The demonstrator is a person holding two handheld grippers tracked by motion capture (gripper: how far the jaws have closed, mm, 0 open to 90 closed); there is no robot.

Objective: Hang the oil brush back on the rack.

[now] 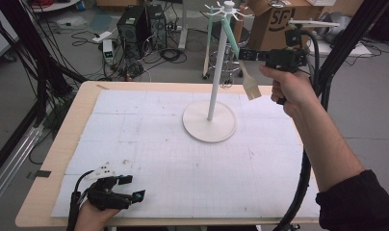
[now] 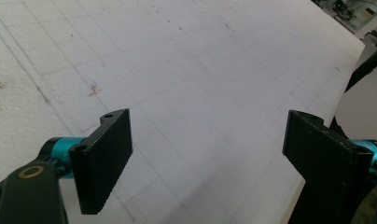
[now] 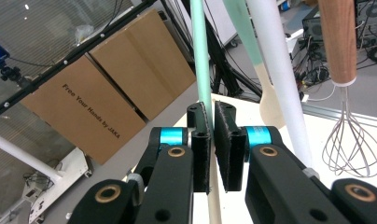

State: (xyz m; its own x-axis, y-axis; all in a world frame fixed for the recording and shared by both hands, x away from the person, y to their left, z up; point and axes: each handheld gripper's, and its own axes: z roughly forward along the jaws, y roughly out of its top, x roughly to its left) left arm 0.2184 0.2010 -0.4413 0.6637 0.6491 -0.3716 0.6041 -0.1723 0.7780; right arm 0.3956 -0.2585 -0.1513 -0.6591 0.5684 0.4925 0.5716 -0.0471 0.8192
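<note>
Two grippers seen, right gripper [image 3: 211, 140] clamped on mint-handled wooden spatula [image 1: 251, 86] beside white hook stand [image 1: 210, 120], left gripper [image 2: 207, 158] rested on table, jaws spread wide

A lab: computer towers [image 1: 139, 24], tangled floor cables [image 1: 149, 62], cardboard boxes [image 1: 274, 24], and black rig frames [image 1: 29, 53].

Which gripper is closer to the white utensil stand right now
Right. The right gripper is up beside the white stand, shut on a spatula; the left gripper rests open at the table's near edge.
</note>
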